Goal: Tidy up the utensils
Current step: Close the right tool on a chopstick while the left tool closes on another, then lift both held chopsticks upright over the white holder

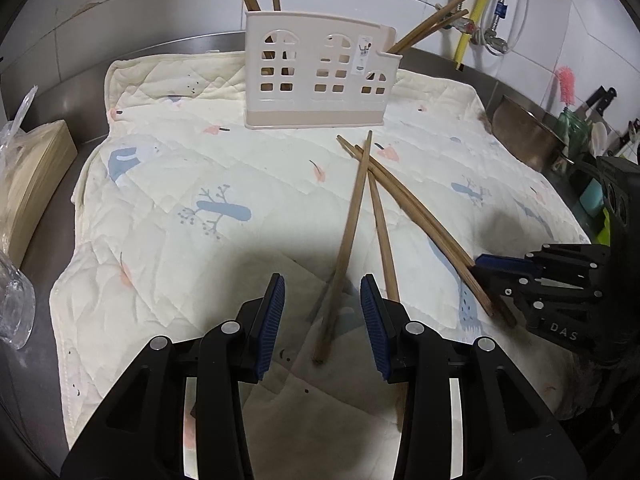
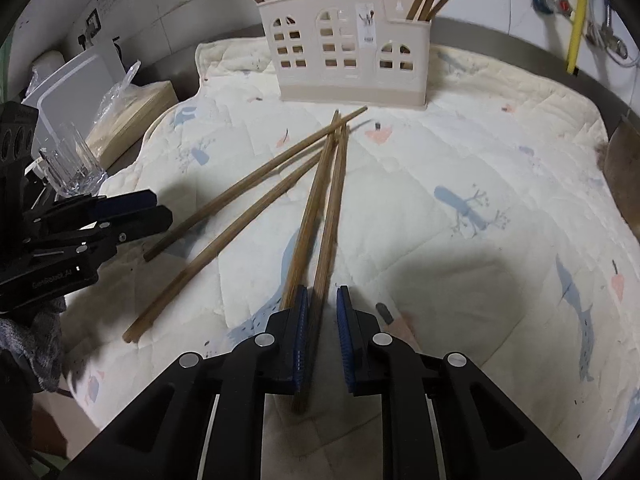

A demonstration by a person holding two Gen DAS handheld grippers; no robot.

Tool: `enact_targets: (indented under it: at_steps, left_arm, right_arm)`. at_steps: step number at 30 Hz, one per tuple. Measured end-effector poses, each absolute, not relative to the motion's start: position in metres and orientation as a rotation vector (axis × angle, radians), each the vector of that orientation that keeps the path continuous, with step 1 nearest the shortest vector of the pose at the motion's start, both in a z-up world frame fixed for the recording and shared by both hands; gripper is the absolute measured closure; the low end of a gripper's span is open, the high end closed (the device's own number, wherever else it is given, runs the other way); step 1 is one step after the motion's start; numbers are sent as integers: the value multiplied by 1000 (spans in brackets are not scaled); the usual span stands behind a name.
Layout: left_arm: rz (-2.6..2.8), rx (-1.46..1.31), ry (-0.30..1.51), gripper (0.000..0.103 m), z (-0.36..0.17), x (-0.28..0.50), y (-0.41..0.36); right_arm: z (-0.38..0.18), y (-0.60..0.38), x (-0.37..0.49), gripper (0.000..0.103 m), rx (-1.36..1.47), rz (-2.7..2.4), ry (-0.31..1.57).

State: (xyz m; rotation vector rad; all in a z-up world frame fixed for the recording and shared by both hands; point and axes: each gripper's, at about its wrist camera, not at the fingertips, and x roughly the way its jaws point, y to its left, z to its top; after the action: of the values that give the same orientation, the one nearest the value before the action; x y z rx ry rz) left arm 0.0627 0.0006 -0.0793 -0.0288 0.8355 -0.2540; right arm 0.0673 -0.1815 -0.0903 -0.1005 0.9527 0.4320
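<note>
Far left: clear ribbed drinking glass [image 2: 74,164] and pale wooden block in plastic wrap [image 1: 34,184], both off the edge of the cream quilted mat with blue and pink prints [image 1: 180,184].

Left gripper [image 1: 323,300], black with blue ribbed pads: jaws spread wide. One brown wooden chopstick [image 1: 352,240] runs up between them, touching neither pad; its near end looks blurred. A second chopstick [image 1: 382,236] lies just beside the right-hand pad, partly hidden under it.

Mat centre: four loose chopsticks in all, fanned, far tips crossing just in front of the beige plastic utensil holder with window-shaped cutouts [image 1: 320,76]. Holder stands upright at the mat's far edge; more chopsticks lean out of its left and right compartments.

Right gripper [image 2: 323,320]: jaws partly open. One chopstick [image 2: 330,216] passes between the pads, close against the left one; cannot tell if it touches. Another [image 2: 310,216] lies just outside that pad.

Far right: metal pot [image 1: 524,132] off the mat.
</note>
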Motion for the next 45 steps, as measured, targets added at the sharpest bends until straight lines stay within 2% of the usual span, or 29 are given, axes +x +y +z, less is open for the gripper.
enact_targets:
  at_steps: [8,10,17,19,24,32,45]
  left_arm:
    - [-283,-13,854,75,-89,65,-8]
    - [-287,-6,859,80,-91,66,-11]
    - [-283,-8,879,86,-97,71,-11]
    - [-282,-6,884,93,-99,71,-12]
    - [-277,-11,885,98,-96,71,-11]
    - [-279,-11,820,98,-64,65,-5]
    - [-309,1,623,98,23,77,-10]
  right_arm:
    - [-90,-184,64,95,-101,418,940]
    - [-90,-185,63,95,-98,417,940]
    - [-91,-185,61,94,-103,418,936]
    - [-91,-186,61,94,-99,421,933]
    - [-91,-186,61,95,-91,425,925]
    - [-69,-194,58,96,-90,417,867]
    - [12,-198,81,96,-102,444,636]
